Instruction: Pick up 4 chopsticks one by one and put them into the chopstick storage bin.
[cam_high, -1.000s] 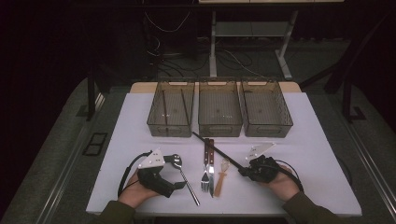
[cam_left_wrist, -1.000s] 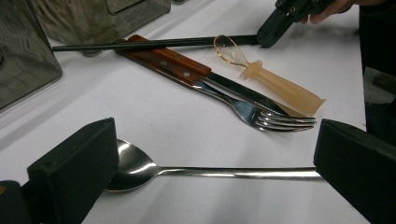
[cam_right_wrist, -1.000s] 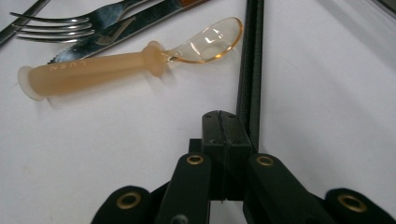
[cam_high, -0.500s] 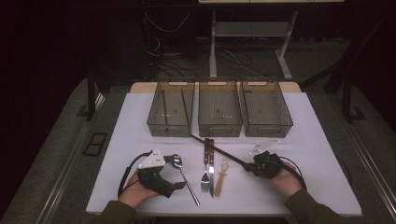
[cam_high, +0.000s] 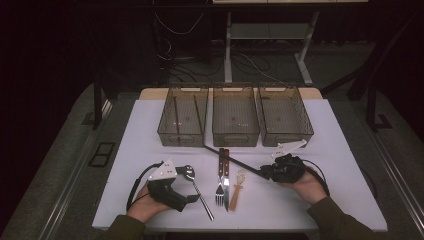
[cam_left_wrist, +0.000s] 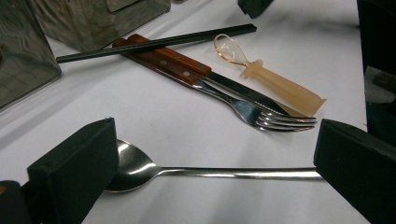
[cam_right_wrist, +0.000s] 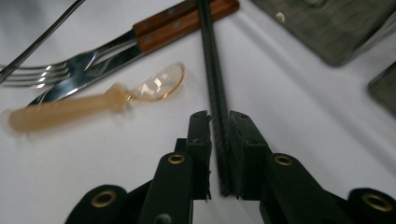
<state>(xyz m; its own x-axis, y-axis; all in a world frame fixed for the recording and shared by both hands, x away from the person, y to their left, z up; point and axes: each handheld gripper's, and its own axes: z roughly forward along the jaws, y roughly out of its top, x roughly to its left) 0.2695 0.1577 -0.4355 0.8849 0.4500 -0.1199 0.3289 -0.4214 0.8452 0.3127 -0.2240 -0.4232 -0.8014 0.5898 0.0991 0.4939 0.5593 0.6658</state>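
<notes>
Right gripper view shows the right gripper (cam_right_wrist: 219, 128) with a pair of black chopsticks (cam_right_wrist: 212, 70) between its jaws. The jaws have just been opening a little, and a thin gap shows beside the sticks, so the grip looks loose. The chopsticks slant over the brown handles of the fork (cam_high: 220, 182) and knife (cam_high: 226, 180). A see-through small spoon (cam_high: 238, 187) lies near. The left gripper (cam_left_wrist: 215, 154) is wide open around a metal spoon (cam_left_wrist: 154, 170) on the white table (cam_high: 325, 130).
</notes>
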